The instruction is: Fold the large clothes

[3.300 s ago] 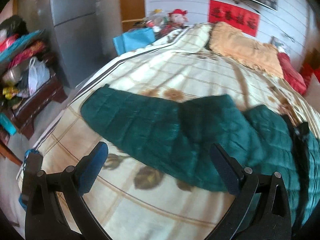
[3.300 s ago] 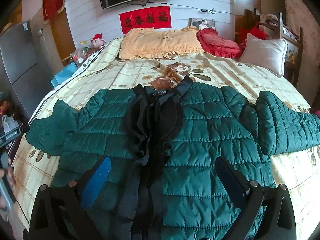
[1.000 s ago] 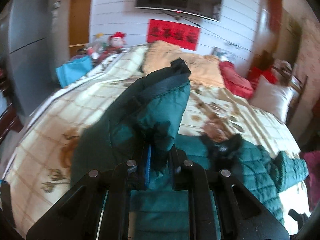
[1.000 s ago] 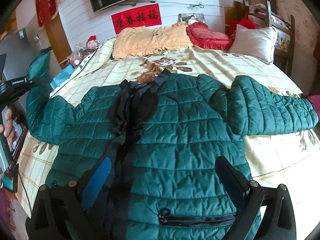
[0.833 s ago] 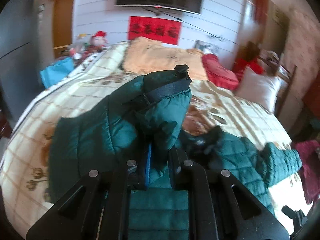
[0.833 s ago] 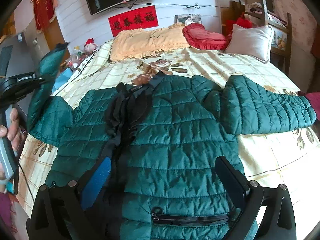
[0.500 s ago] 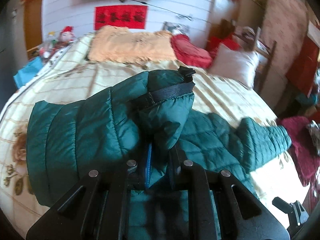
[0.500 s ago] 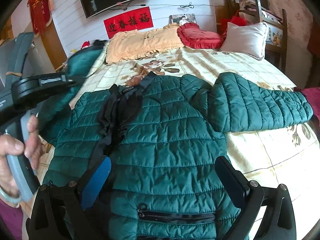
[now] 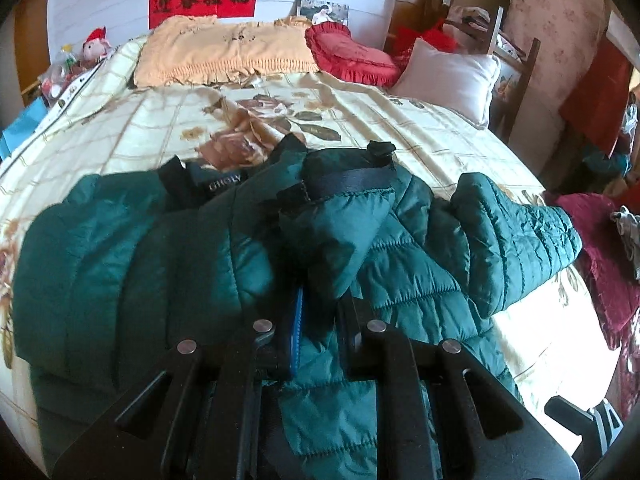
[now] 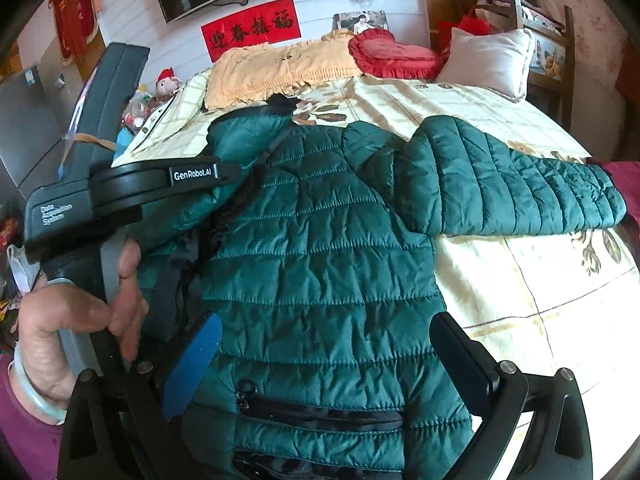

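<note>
A dark green quilted jacket (image 10: 320, 248) lies face up on the bed, collar toward the pillows. My left gripper (image 9: 320, 312) is shut on the cuff end of the jacket's left sleeve (image 9: 340, 224), which is folded over the jacket's chest. In the right wrist view a hand (image 10: 80, 312) holds that left gripper body (image 10: 120, 192) over the jacket's left side. The other sleeve (image 10: 512, 184) lies spread out to the right on the bedspread. My right gripper (image 10: 324, 356) stands open above the jacket's hem, near a zip pocket (image 10: 320, 412), with nothing between its fingers.
The bed (image 9: 120, 128) has a cream checked floral cover. An orange blanket (image 9: 224, 52), a red cushion (image 9: 352, 52) and a white pillow (image 9: 452, 76) lie at its head. A grey cabinet (image 10: 24, 120) and toys (image 10: 164, 80) stand on the left, a wooden chair (image 10: 540, 20) on the right.
My left gripper has carried the sleeve from the bed's left side across and down onto the jacket's chest. The right gripper has shifted slightly toward the hem, still open.
</note>
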A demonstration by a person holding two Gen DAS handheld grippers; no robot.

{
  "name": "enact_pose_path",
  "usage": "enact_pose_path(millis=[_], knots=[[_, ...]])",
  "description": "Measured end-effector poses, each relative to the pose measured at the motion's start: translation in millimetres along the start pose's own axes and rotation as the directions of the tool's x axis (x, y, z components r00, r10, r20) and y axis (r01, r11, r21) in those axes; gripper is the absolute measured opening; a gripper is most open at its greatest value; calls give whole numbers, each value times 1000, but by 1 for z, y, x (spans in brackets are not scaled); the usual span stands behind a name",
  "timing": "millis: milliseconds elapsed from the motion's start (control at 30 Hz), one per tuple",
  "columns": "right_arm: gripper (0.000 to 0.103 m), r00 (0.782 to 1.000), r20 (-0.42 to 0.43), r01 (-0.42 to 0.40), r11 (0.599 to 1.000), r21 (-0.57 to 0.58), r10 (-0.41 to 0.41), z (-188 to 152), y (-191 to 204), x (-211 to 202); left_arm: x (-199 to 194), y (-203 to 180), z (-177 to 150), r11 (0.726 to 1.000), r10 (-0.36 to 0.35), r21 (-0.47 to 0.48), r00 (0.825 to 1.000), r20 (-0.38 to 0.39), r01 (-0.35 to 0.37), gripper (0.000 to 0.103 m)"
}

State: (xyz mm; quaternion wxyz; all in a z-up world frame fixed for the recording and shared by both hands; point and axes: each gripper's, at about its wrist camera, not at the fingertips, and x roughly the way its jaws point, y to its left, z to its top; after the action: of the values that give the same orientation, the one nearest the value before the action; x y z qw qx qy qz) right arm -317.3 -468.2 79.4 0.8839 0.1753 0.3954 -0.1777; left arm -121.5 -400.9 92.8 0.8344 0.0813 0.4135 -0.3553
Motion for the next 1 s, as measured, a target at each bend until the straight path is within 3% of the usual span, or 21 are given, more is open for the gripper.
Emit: enact_pose_path(millis=[133, 267, 433, 567, 633, 767, 900, 967, 1000], knots=[[103, 1000, -15, -5, 1000, 14, 5, -1, -4, 3, 4, 7, -2, 995, -92, -41, 995, -41, 90, 18], [103, 1000, -22, -9, 1000, 19, 10, 1, -3, 4, 1, 14, -3, 980, -183, -84, 982, -54, 178, 41], [103, 1000, -24, -20, 1000, 7, 21, 7, 4, 5, -26, 36, 3, 962, -245, -131, 969, -35, 238, 57], [103, 998, -8, -59, 998, 0, 59, 25, 12, 11, -61, 68, 4, 984, -144, -103, 990, 8, 144, 57], [103, 997, -18, -77, 997, 18, 78, 39, 15, 24, -75, 86, 0, 997, -7, -73, 1000, 25, 9, 57], [103, 994, -56, -93, 994, 50, 96, 68, 23, 60, -90, 135, -14, 974, 213, -89, 976, 49, -208, 57], [101, 992, -115, -35, 997, 64, 42, 91, 30, 105, -93, 183, -30, 948, 269, -181, 963, 8, -263, 57], [90, 987, -147, -43, 991, 123, 61, 96, 27, 127, -96, 204, -38, 934, 280, -232, 960, 0, -272, 57], [78, 984, -155, -66, 986, 154, 90, 96, 25, 134, -98, 214, -41, 925, 284, -263, 959, -4, -275, 57]])
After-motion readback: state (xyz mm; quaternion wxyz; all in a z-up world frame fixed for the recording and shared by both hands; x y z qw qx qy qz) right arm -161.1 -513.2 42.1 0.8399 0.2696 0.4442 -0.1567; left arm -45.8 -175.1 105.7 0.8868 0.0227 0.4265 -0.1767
